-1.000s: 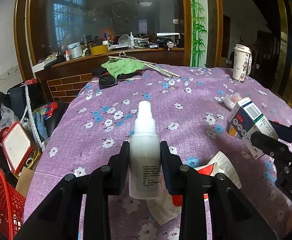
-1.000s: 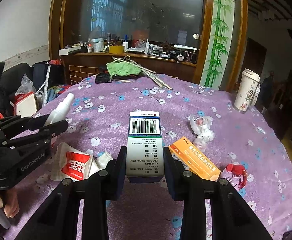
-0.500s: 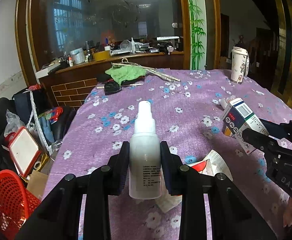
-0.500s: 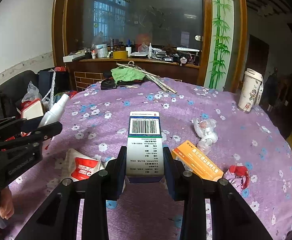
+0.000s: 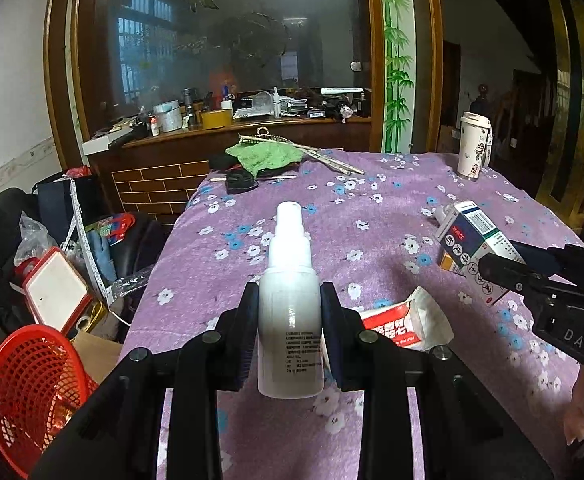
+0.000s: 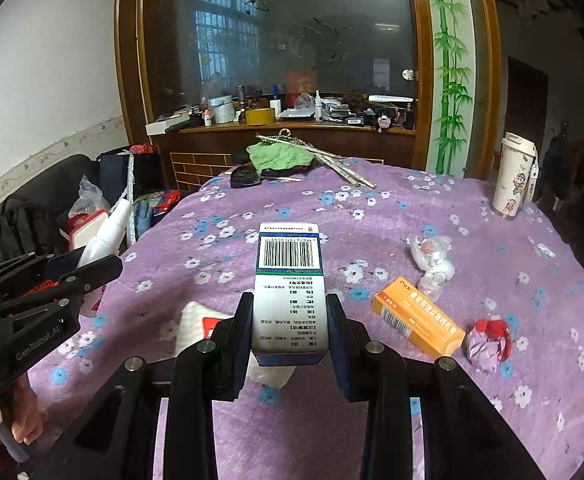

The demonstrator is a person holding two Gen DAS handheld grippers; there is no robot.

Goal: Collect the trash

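My left gripper (image 5: 289, 316) is shut on a white spray bottle (image 5: 290, 304), held off the purple flowered tablecloth (image 5: 372, 240) near its left edge. My right gripper (image 6: 289, 320) is shut on a white and teal medicine box (image 6: 289, 288) with a barcode facing up, also lifted above the cloth. Each gripper shows in the other's view: the right one with the medicine box (image 5: 472, 244) at right, the left one with the spray bottle (image 6: 105, 234) at left. A red and white packet (image 5: 396, 326) lies under both.
An orange box (image 6: 416, 322), crumpled white wrap (image 6: 432, 260) and a red and purple wad (image 6: 488, 342) lie on the cloth at right. A red mesh basket (image 5: 27, 392) stands on the floor at left. A tall cup (image 6: 514, 176) and green cloth (image 6: 279, 156) sit far back.
Both grippers have risen with their loads, the left one also drawing back toward the table's left edge. More of the red basket shows now. Neither grip has changed.
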